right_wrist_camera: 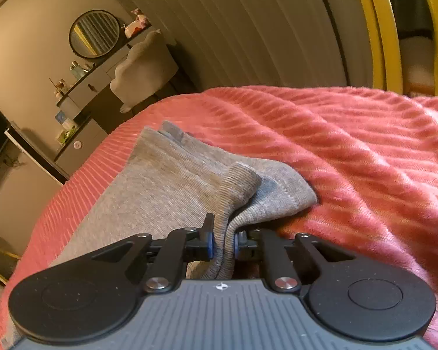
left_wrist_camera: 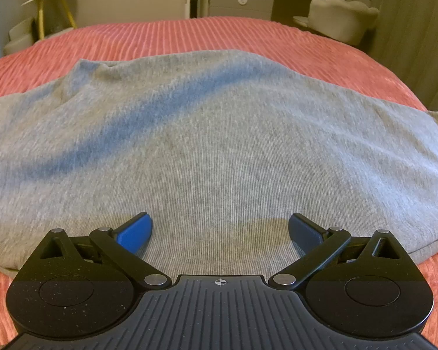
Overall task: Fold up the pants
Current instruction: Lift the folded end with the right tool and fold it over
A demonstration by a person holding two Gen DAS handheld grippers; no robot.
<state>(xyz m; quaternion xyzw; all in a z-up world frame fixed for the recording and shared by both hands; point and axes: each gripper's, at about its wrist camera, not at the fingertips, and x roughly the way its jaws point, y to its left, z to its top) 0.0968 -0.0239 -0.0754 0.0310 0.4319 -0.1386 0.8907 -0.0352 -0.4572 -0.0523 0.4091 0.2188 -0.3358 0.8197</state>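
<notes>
Two hand-held grippers over one bed, pink ribbed cover. Grey pants lie spread across the cover, filling most of the left wrist view; a long soft crease runs diagonally across the cloth at left, and a hemmed edge shows at far right.

Left hand-held gripper: jaws wide apart, one blue-padded finger at left and a darker one at right, both just above or on the grey cloth. Nothing between the pads. Whether the tips touch the fabric cannot be told.

Right hand-held gripper: jaws drawn in close, pinching a bunched fold of the pants between the blue pads. Cloth rises from the pinch as a ridge, then drops away to a folded hem corner resting on the bed. Rest of the garment runs off to the left along the cover.

Background, left wrist view: chair, drawers, a small gold-legged stand. Right wrist view: round mirror on the wall, pale curtain.
</notes>
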